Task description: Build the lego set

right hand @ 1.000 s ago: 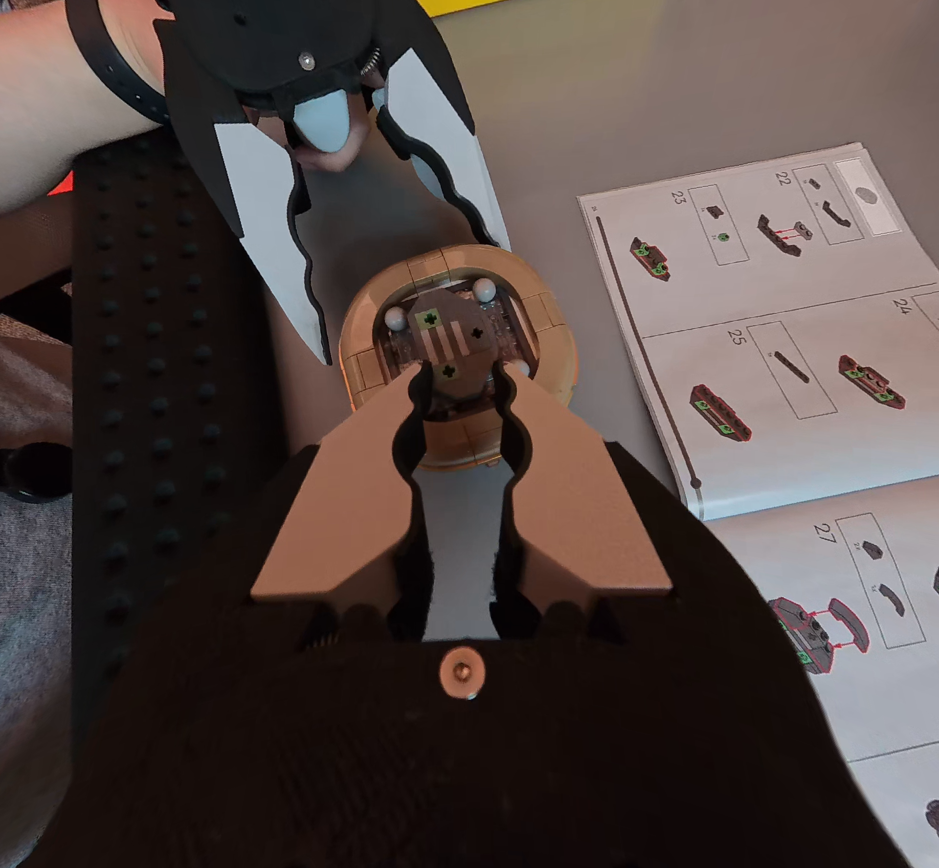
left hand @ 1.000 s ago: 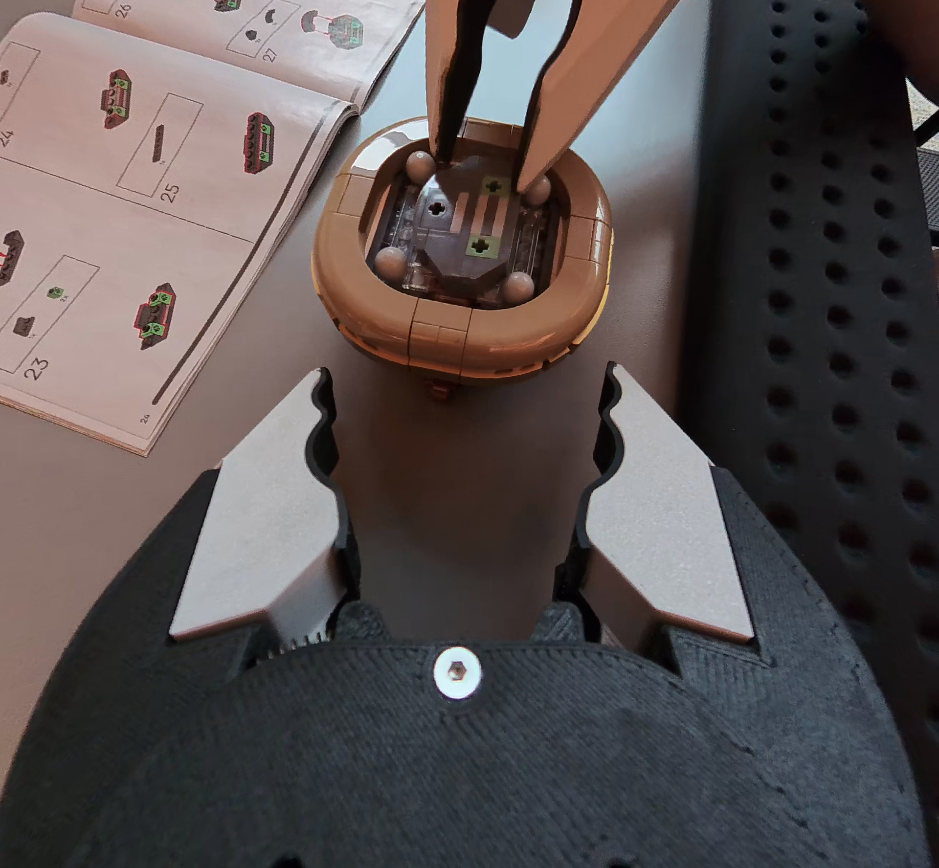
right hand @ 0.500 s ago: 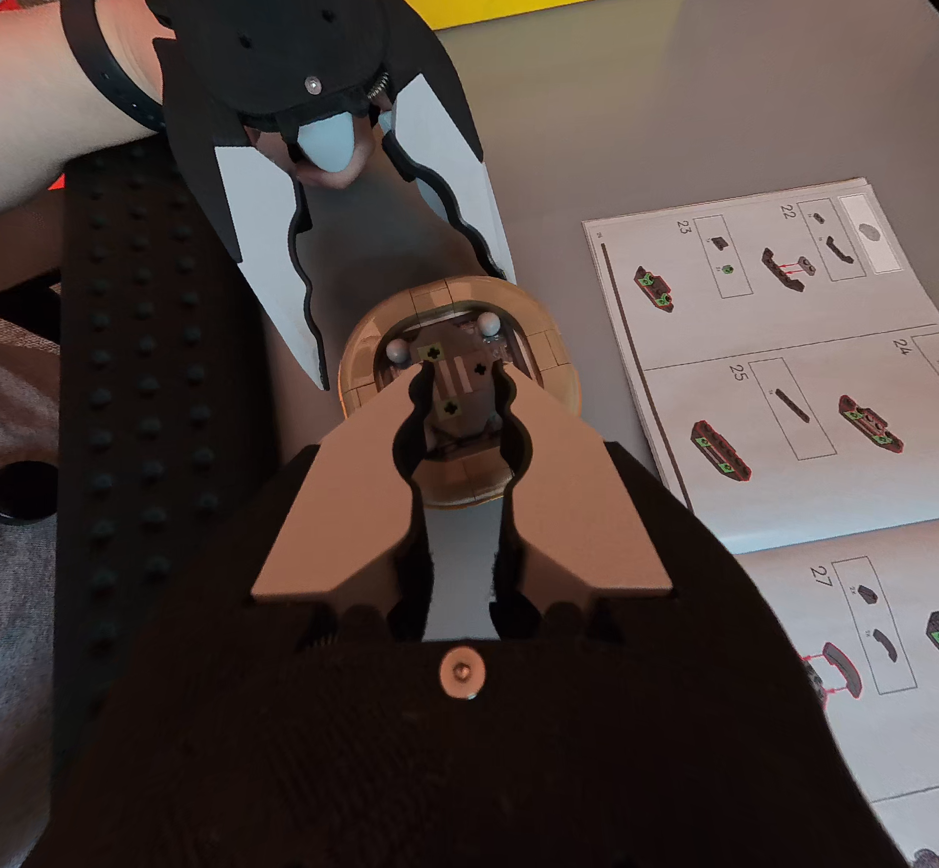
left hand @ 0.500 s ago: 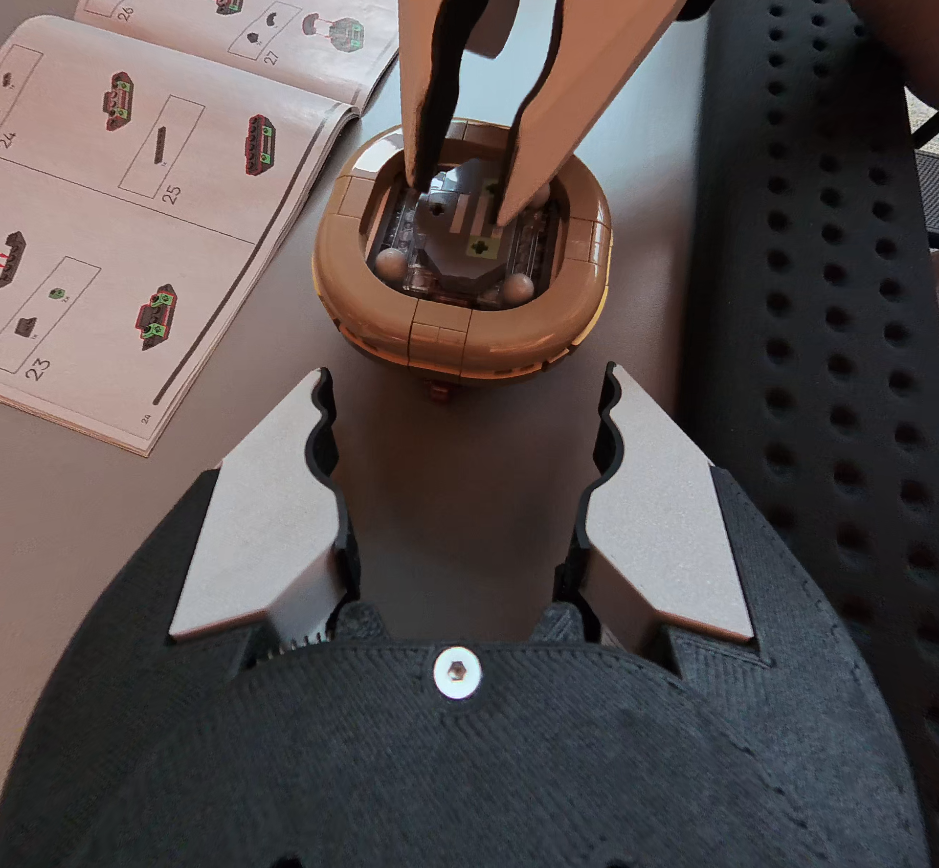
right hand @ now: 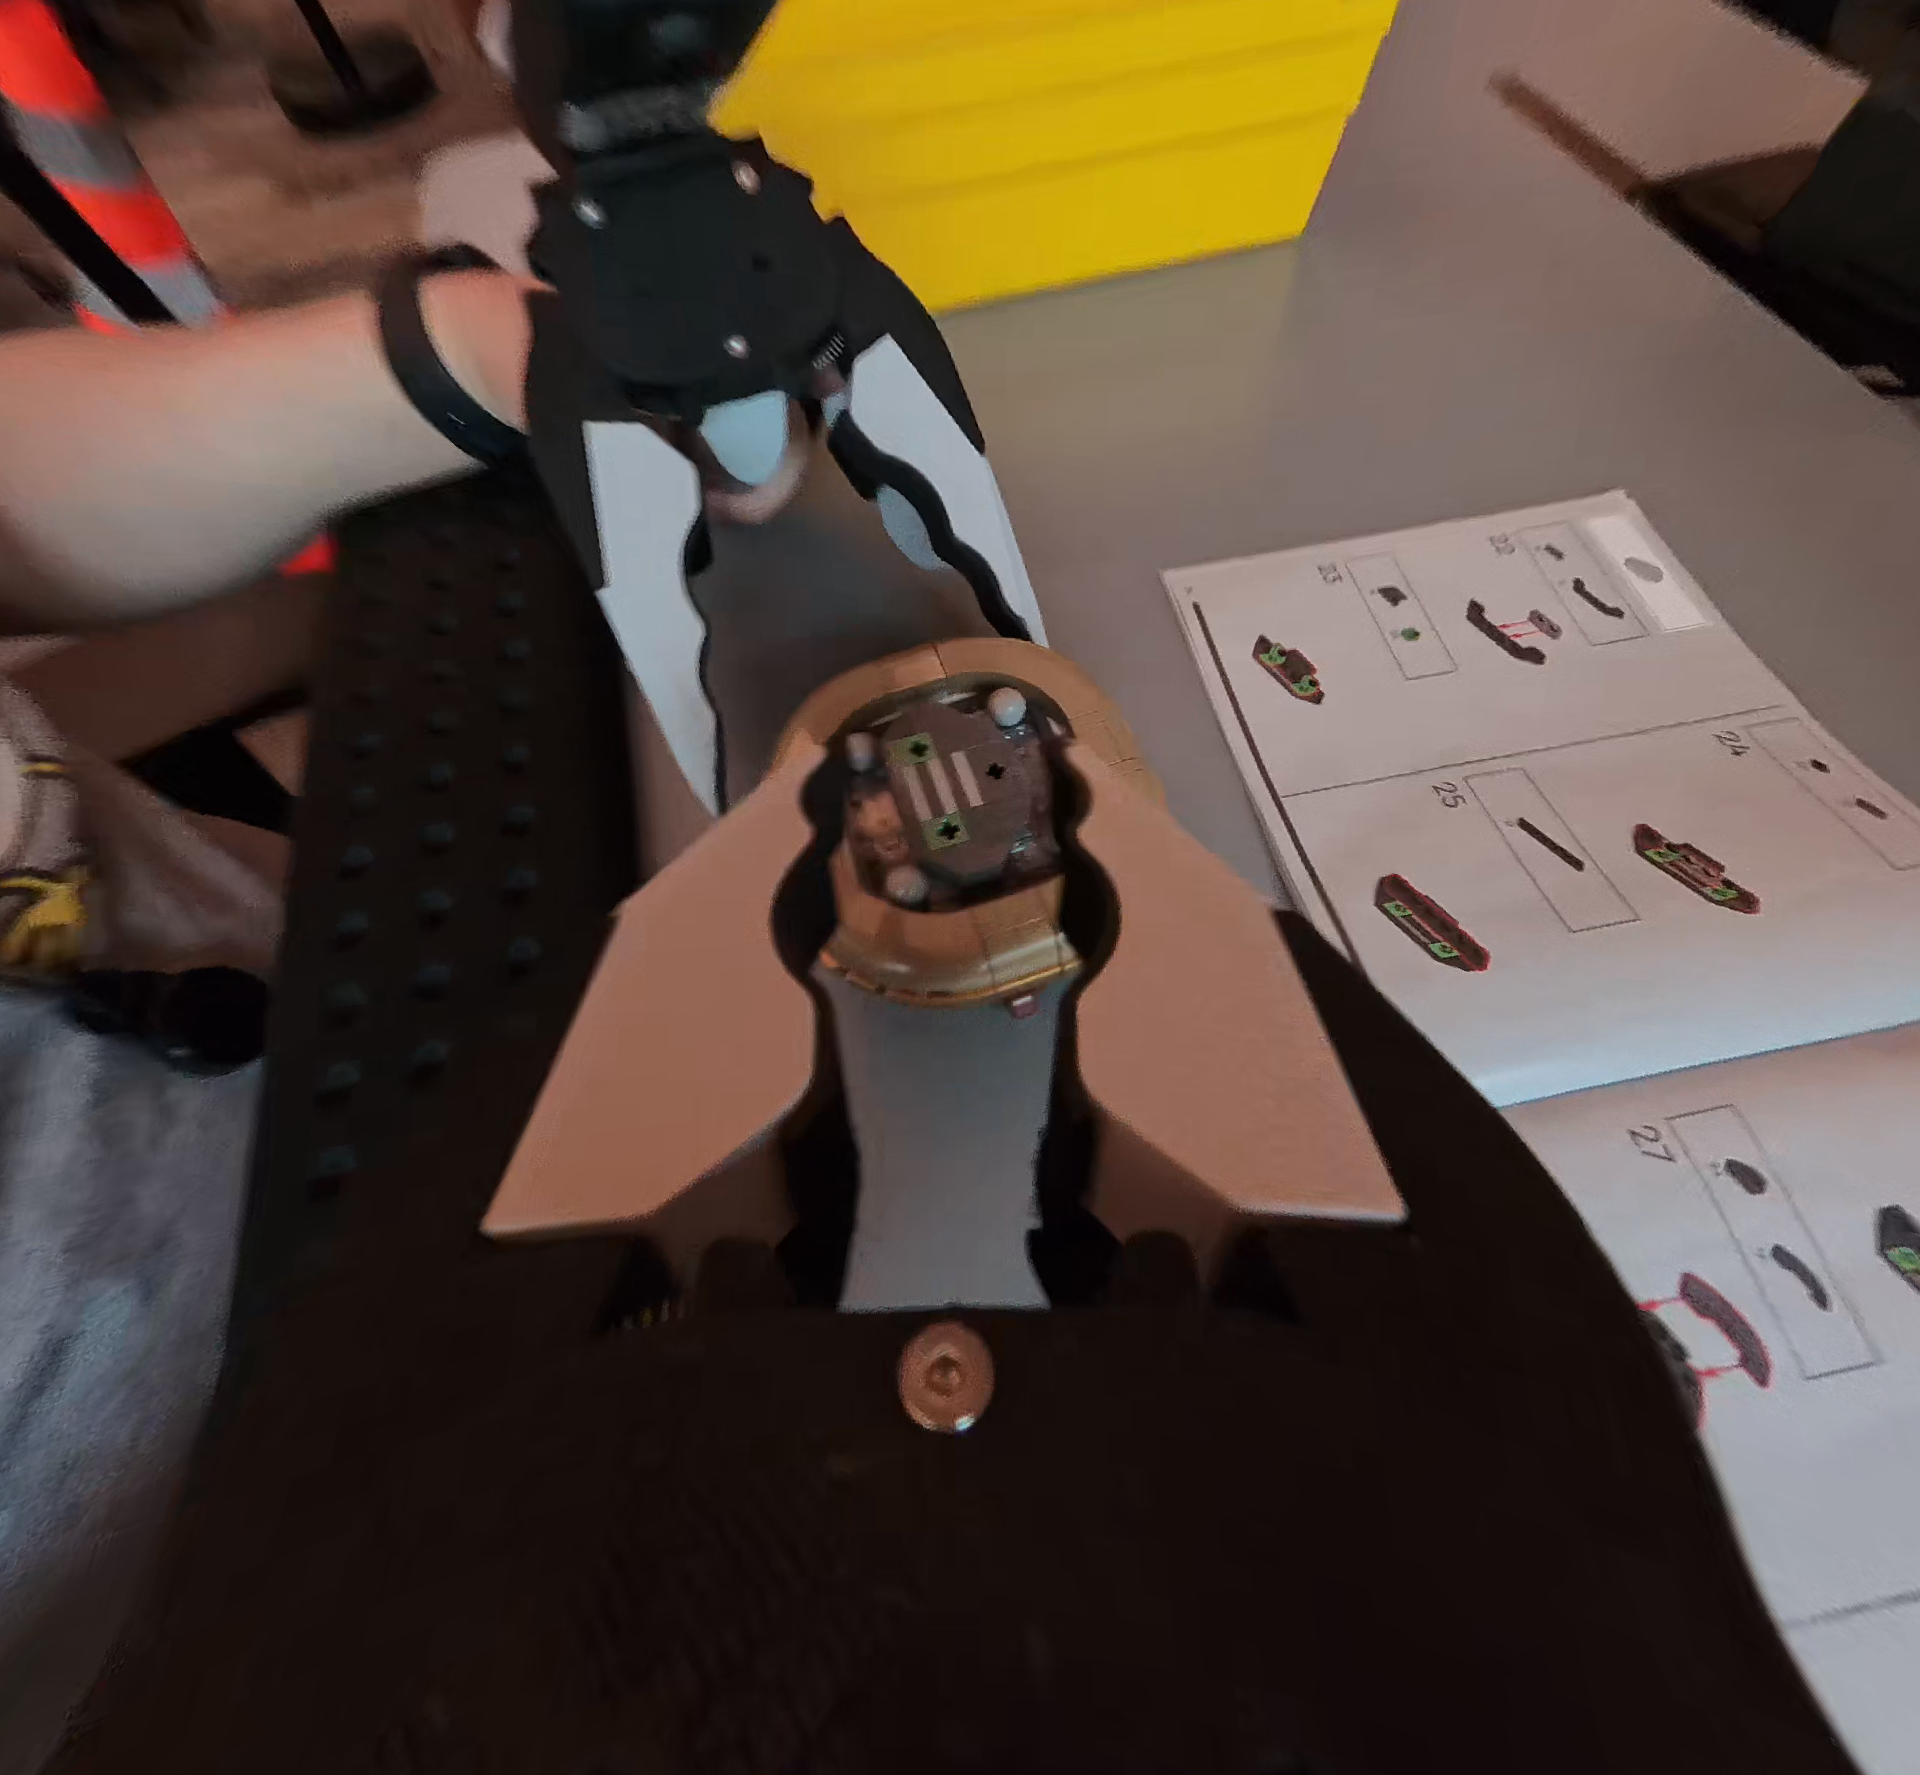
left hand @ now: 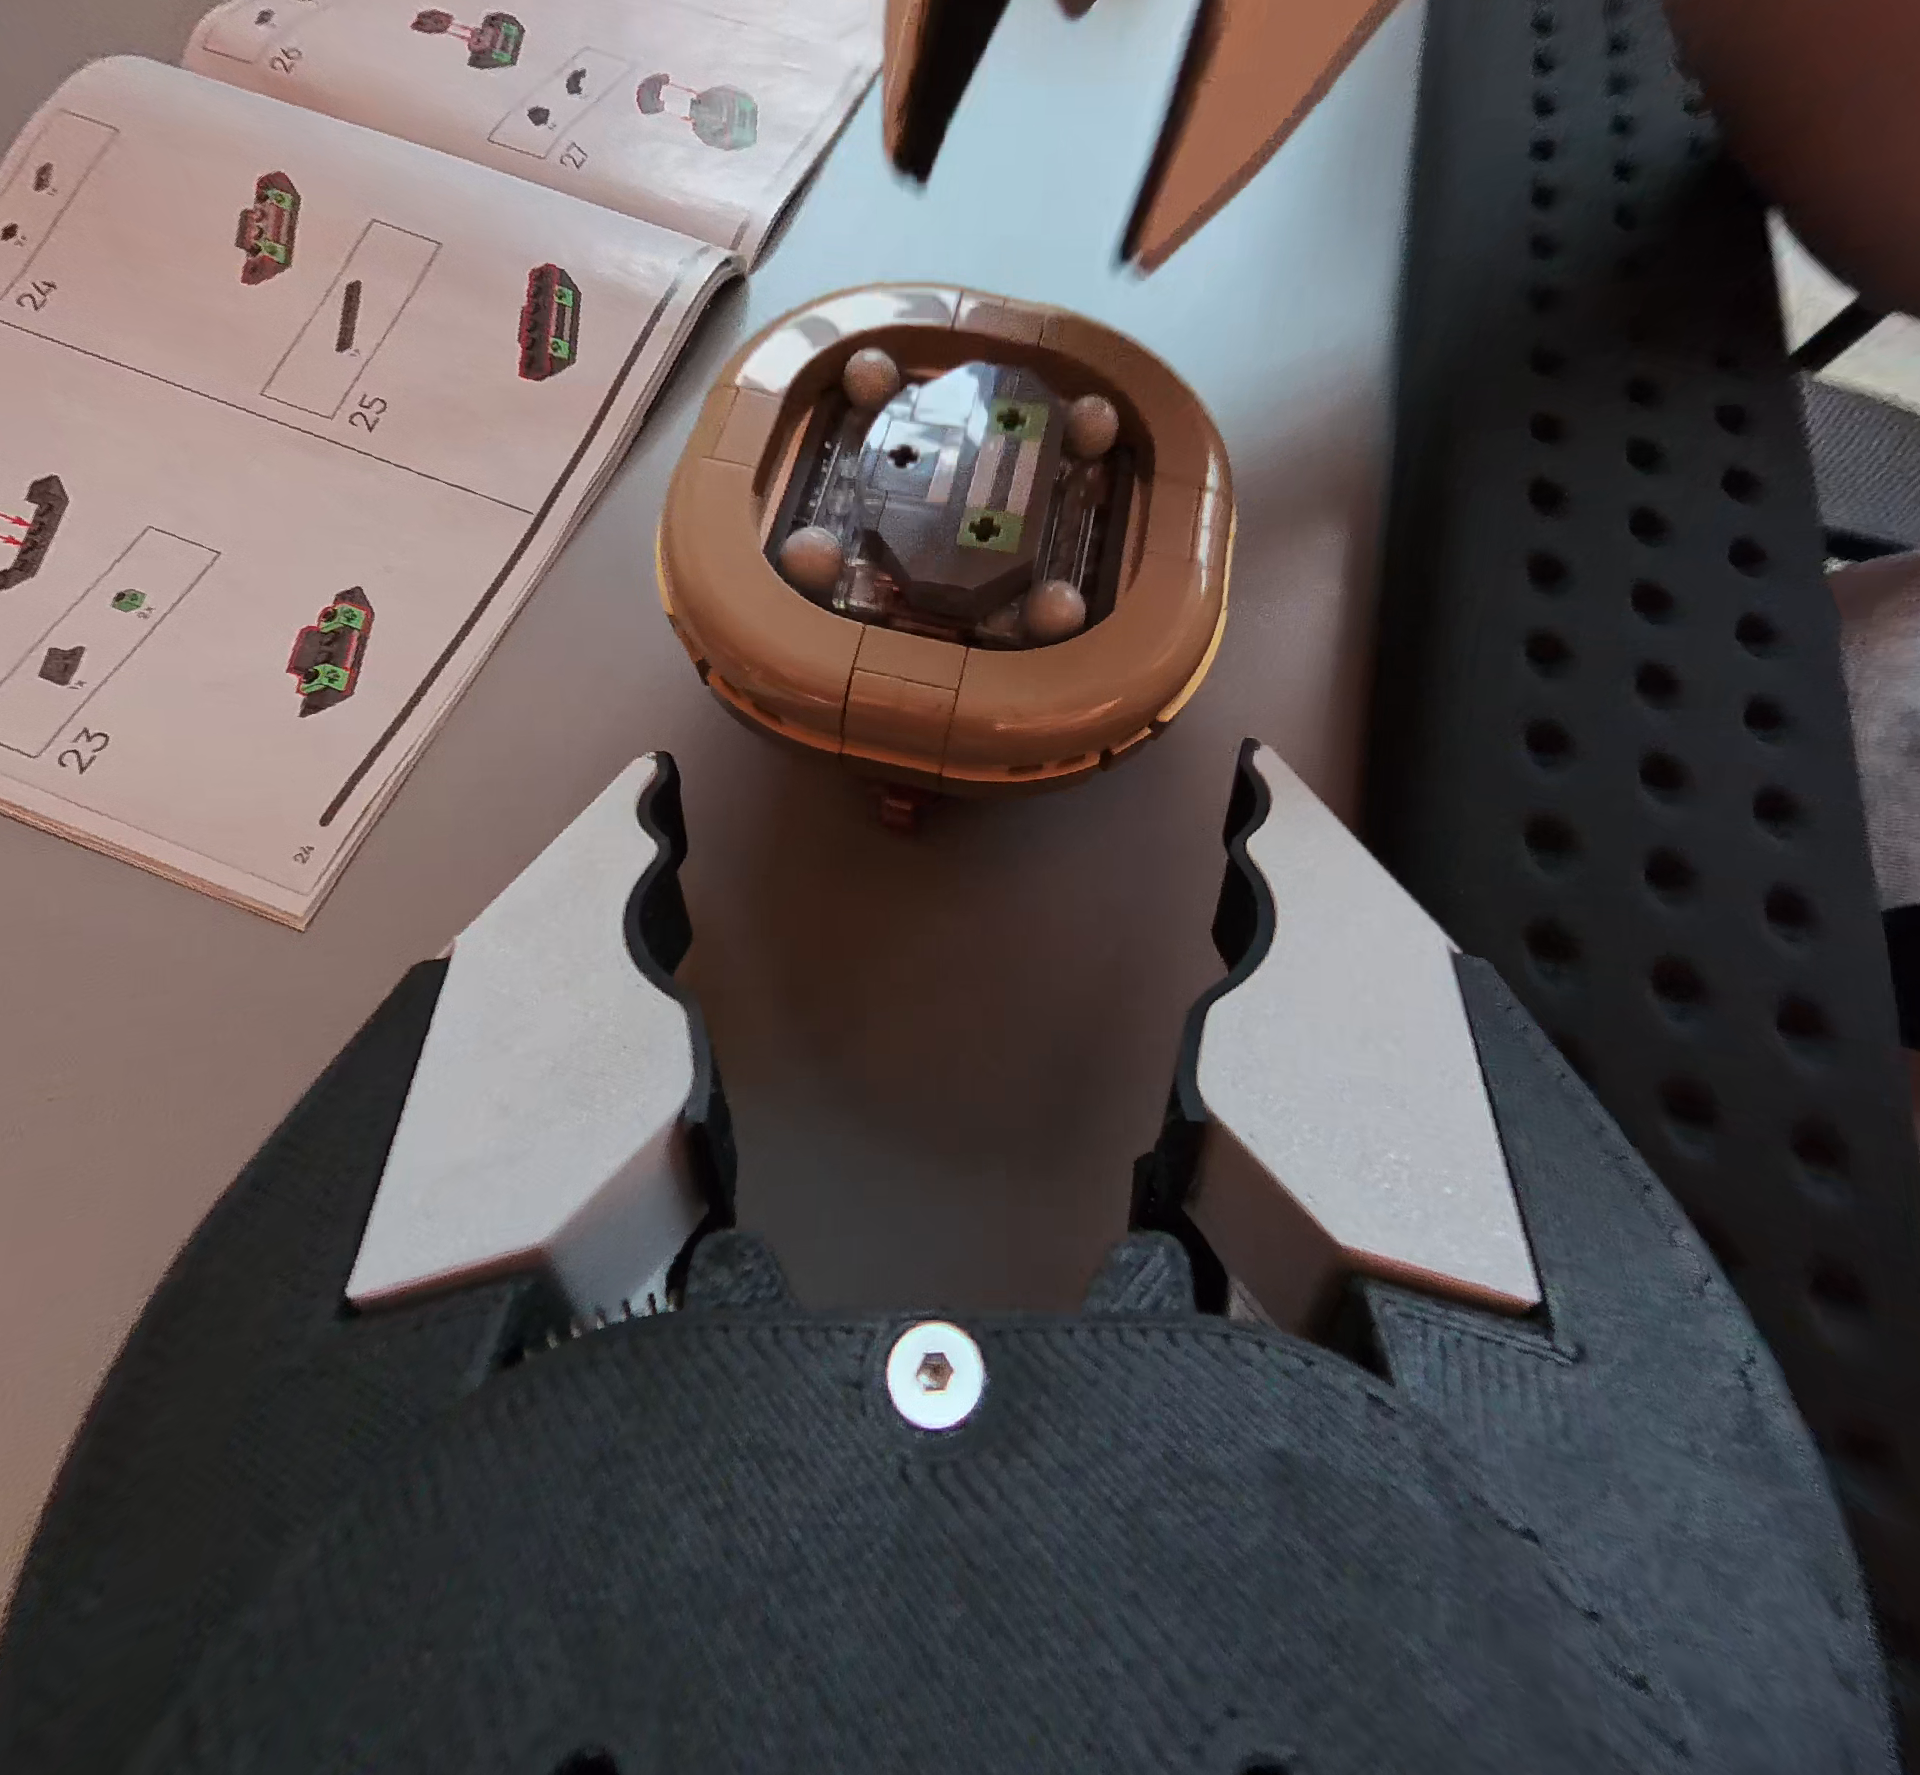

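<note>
A round tan lego model [left hand: 945, 520] with a dark brown insert bearing two green studs stands on the grey table. My left gripper [left hand: 956, 769] is open and empty, just short of the model's near side. My right gripper [left hand: 1023, 208] hangs above and beyond the model, jaws partly apart and holding nothing. In the right wrist view the model [right hand: 945, 821] shows between the right gripper's [right hand: 945, 769] fingers, which are raised clear of it. The left gripper [right hand: 878, 723] shows beyond the model there, open.
An open instruction booklet [left hand: 312, 437] lies beside the model; it also shows in the right wrist view [right hand: 1558, 790]. A black studded mat [left hand: 1662, 686] runs along the other side. A yellow bin [right hand: 1091, 63] stands at the table's far end. A person's arm [right hand: 208, 447] holds the left gripper. My hands' fingertips stand some 9 centimeters from each other.
My right gripper has lifted up and away from the dark insert that its tips were pressing into. The insert stays in the model. The left gripper has not moved.
</note>
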Demonstrator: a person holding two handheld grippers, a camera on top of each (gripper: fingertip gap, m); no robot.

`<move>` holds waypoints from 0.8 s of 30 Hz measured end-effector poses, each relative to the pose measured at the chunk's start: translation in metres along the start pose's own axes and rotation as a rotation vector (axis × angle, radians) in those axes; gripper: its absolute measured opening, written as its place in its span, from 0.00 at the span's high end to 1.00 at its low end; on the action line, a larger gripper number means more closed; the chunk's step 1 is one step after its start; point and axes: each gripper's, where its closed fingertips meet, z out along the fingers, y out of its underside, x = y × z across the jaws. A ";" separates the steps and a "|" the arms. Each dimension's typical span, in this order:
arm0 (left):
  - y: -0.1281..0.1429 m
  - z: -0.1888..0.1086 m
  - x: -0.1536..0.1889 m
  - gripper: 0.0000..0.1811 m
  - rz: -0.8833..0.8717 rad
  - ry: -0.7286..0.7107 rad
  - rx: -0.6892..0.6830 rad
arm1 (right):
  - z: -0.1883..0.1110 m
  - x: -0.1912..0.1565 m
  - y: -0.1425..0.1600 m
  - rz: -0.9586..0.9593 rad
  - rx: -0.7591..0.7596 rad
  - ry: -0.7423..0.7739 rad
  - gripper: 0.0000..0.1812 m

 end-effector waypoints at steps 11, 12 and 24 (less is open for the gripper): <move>-0.002 -0.006 -0.001 0.43 -0.053 0.031 0.047 | 0.032 0.000 0.026 -0.260 -0.028 -0.077 0.32; -0.002 -0.005 -0.001 0.43 -0.053 0.028 0.046 | 0.037 0.000 0.029 -0.256 -0.054 -0.093 0.32; 0.002 -0.002 -0.002 0.43 -0.095 0.054 0.036 | 0.059 0.001 0.056 -0.167 -0.198 -0.161 0.35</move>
